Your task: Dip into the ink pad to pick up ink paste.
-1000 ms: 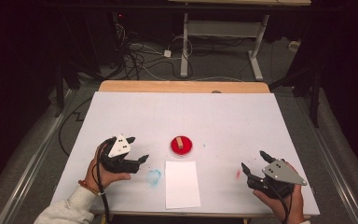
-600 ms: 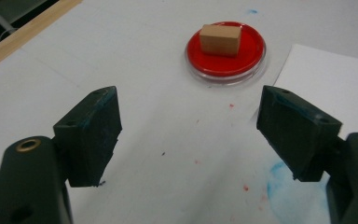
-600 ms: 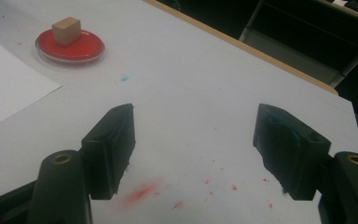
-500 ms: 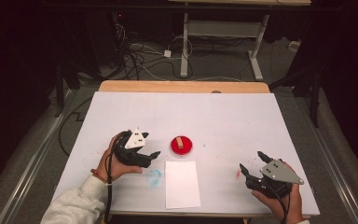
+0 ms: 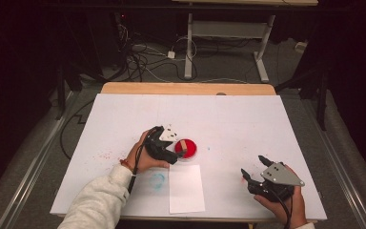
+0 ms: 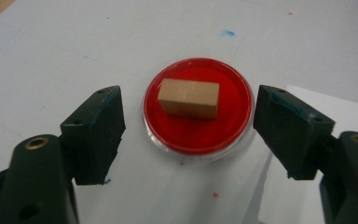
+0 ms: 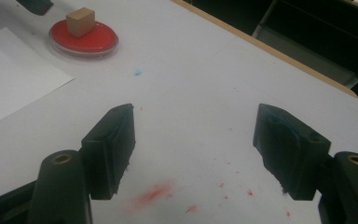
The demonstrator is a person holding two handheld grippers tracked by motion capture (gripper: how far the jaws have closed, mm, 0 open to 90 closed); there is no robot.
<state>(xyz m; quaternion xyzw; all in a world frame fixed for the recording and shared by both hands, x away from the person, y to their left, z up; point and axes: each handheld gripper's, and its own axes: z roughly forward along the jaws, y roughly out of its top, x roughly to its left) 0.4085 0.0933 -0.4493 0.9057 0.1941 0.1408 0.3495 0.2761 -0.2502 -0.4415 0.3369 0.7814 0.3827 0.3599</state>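
block on dish, paper sheet just before, perhaps touching

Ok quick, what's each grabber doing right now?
Left gripper: open, holding nothing, jaws either side of the red dish.
Right gripper: open, empty.

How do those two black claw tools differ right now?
The left gripper sits mid-table at the round red dish, its jaws flanking the tan wooden block; the right gripper sits near the table's front right corner over bare, red-speckled white surface. Both are open, empty and hand-held.
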